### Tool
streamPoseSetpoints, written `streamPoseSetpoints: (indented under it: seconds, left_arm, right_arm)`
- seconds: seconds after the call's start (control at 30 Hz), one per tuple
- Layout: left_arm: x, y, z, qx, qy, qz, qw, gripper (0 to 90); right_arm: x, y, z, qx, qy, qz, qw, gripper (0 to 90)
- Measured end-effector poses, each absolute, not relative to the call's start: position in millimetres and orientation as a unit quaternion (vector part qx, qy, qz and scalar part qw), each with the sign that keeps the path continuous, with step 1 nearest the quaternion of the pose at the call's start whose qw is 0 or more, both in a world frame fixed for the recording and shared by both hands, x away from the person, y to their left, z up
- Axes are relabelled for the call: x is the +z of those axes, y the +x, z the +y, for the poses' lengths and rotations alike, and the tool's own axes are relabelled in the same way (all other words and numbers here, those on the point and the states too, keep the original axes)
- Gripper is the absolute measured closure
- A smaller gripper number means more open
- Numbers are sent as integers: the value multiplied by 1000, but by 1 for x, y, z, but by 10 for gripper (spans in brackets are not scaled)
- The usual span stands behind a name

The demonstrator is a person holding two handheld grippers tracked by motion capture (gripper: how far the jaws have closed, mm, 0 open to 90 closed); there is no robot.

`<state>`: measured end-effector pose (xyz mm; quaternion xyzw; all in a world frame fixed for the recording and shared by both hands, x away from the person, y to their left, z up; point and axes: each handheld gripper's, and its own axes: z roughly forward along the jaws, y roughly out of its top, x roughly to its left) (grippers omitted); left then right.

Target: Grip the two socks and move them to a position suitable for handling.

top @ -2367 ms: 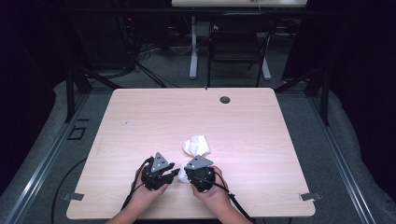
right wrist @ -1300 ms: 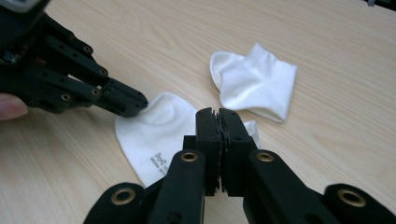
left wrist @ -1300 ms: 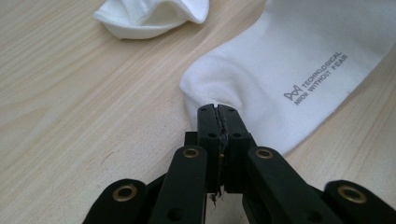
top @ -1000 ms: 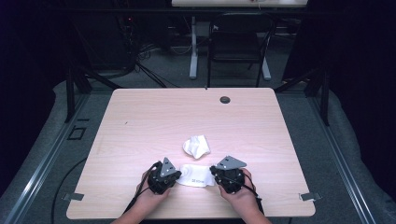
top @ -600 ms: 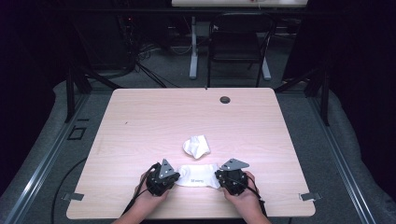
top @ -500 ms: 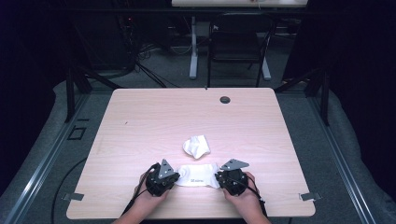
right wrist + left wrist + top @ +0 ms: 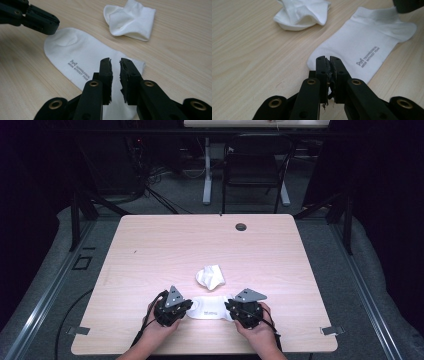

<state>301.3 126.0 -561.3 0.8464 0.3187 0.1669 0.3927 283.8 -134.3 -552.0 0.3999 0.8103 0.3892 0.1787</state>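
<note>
A flat white sock with grey lettering lies on the table between my two grippers. My left gripper is at its toe end; in the left gripper view that gripper has its jaws a sliver apart over the sock, having just been opening. My right gripper is at the cuff end. Its jaws have also just been opening and show a clear gap above the sock, not pressing it. A second white sock, crumpled, lies just beyond.
The light wooden table has a round cable hole near its far edge. Beyond it stand a dark chair and desk legs on grey floor. The person's hands rest near the front edge.
Since the oldest frame the right gripper has moved right and the sock has been spread flat between the grippers. Over the last second both hands have stayed put.
</note>
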Motion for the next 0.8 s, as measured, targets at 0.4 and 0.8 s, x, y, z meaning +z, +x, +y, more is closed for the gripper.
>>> streamPoseSetpoints:
  seconds: [0.4,0.8]
  left_arm:
    - [-578,304,117,158,870,295,361,851]
    - [-580,297,124,140,867,307,367,855]
  right_arm:
    - [-571,297,-136,350,418,821,167,779]
    - [-576,292,-142,342,433,822,142,792]
